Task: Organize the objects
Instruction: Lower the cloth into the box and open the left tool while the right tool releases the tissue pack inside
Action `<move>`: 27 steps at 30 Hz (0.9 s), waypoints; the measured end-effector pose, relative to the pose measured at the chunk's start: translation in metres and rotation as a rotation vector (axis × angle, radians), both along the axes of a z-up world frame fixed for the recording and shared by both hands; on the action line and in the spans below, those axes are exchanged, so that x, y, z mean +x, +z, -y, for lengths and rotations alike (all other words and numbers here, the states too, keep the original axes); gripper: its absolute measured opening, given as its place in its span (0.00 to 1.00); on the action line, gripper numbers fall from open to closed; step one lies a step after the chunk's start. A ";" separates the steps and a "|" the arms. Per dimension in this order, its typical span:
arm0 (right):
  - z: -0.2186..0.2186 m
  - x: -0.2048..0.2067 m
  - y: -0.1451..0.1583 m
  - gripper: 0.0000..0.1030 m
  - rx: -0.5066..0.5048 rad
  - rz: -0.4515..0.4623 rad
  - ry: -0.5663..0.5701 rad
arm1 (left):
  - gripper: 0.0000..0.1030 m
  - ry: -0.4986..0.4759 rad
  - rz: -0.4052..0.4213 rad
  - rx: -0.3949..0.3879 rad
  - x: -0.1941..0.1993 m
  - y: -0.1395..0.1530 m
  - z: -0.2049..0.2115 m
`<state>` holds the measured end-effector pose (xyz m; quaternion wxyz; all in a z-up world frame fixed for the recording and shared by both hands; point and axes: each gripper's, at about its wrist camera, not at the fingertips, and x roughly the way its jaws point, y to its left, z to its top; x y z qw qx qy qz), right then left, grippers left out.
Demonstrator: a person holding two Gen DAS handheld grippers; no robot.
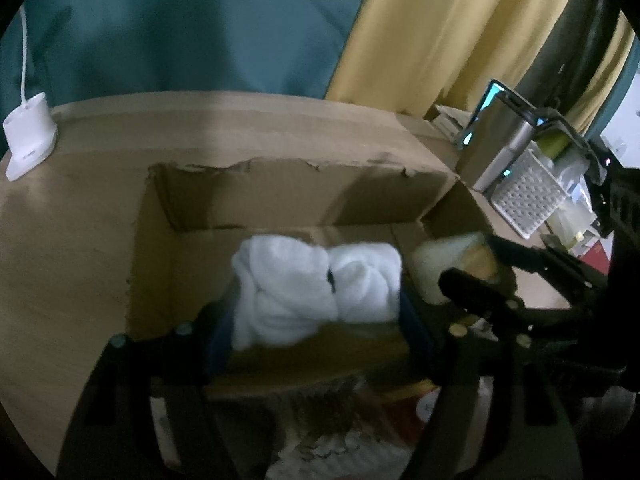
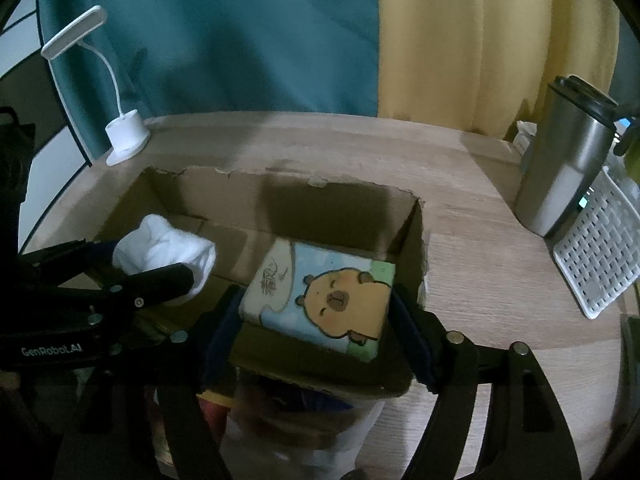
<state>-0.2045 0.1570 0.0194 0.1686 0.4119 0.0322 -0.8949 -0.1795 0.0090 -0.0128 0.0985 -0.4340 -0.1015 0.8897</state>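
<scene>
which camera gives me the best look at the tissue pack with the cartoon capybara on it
The right wrist view. There the square tissue pack with the orange cartoon capybara sits centred between the right gripper's fingers, over the open cardboard box, its printed face plainly visible. The left wrist view shows only a blurred pale edge of it, partly behind the other gripper's fingers.

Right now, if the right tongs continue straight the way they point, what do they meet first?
The right tongs already clamp the capybara tissue pack over the cardboard box. Straight on, the pack would probably meet the box floor or far wall; depth is unclear.
</scene>
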 end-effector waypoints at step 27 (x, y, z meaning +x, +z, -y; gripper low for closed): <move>-0.016 0.023 0.019 0.82 -0.006 -0.048 -0.055 | 0.89 0.026 -0.087 0.015 0.036 0.022 0.007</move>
